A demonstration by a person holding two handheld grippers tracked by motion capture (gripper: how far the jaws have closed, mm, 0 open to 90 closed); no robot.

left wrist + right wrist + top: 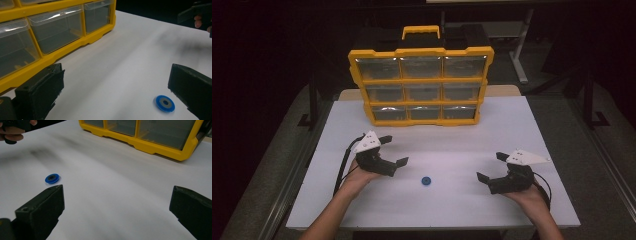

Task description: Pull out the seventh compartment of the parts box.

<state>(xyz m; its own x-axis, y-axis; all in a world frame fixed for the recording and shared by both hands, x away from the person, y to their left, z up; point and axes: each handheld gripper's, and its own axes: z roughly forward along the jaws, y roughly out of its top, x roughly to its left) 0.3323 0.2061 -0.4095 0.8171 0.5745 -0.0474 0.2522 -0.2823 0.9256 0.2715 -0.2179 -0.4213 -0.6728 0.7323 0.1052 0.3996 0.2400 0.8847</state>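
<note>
A small blue disc with a dark centre lies flat on the white table, between my two grippers. My left gripper is held open just left of and above the disc, nothing between its jaws; in the left gripper view the disc lies close to the right jaw. My right gripper is open too, off to the disc's right, also holding nothing; from its camera the disc sits beyond the left jaw. A yellow drawer organiser with clear drawers stands upright at the table's far side.
The organiser has a yellow carry handle on top, and its drawers are closed. Dark floor and table-frame legs surround the table. The other hand shows at the top corner of each gripper view.
</note>
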